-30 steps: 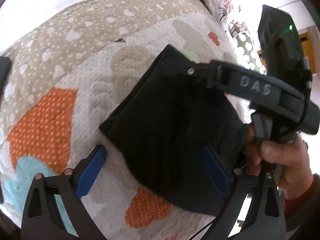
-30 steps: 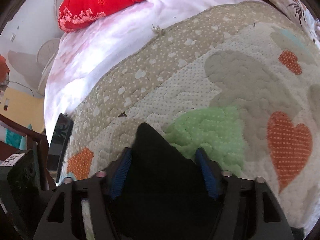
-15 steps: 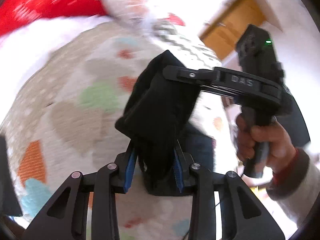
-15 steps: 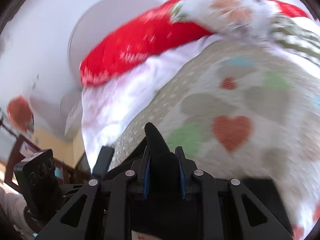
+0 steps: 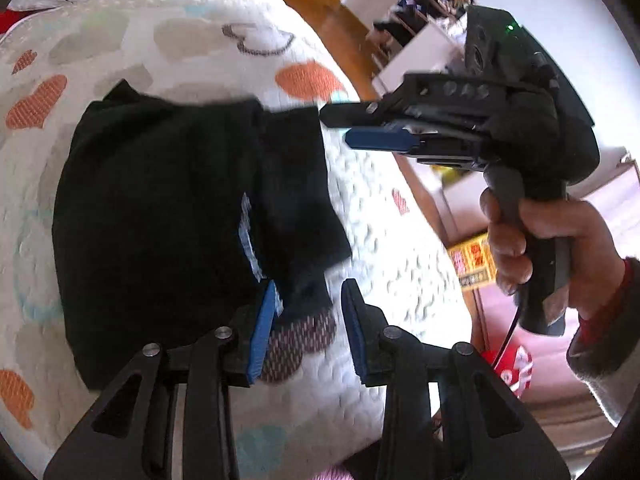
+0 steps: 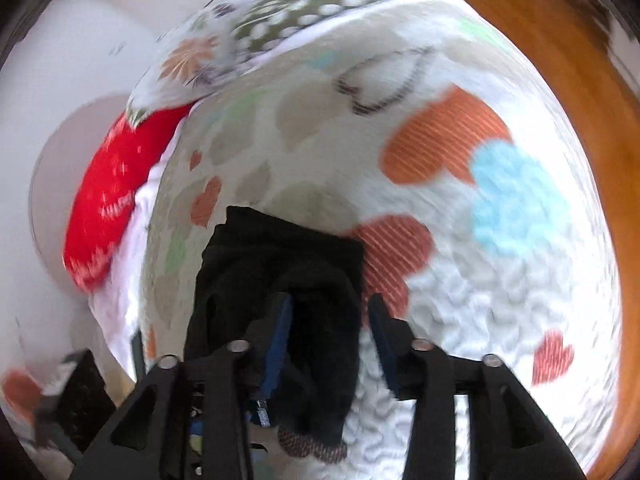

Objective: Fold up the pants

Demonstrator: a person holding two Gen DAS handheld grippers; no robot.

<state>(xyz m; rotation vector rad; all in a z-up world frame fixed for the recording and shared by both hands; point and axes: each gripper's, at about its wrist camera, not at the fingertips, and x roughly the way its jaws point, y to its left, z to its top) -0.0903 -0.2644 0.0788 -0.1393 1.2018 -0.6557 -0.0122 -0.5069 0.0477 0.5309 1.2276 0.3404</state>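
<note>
Black pants [image 5: 168, 216], folded, lie on heart-print quilt [image 5: 384, 208] of bed. L tool [image 5: 308, 328] & R tool [image 6: 328, 344]: both releasing, jaws spreading, cloth edge loose btwn pads.

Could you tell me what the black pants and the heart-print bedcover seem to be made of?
Pants: soft matte black fabric, probably a knit; it drapes limply in layers without shine. Bedcover: quilted cloth, likely cotton; puckered stitching shows between printed hearts.

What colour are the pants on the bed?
The pants are plain black; the left wrist view shows them best.
</note>
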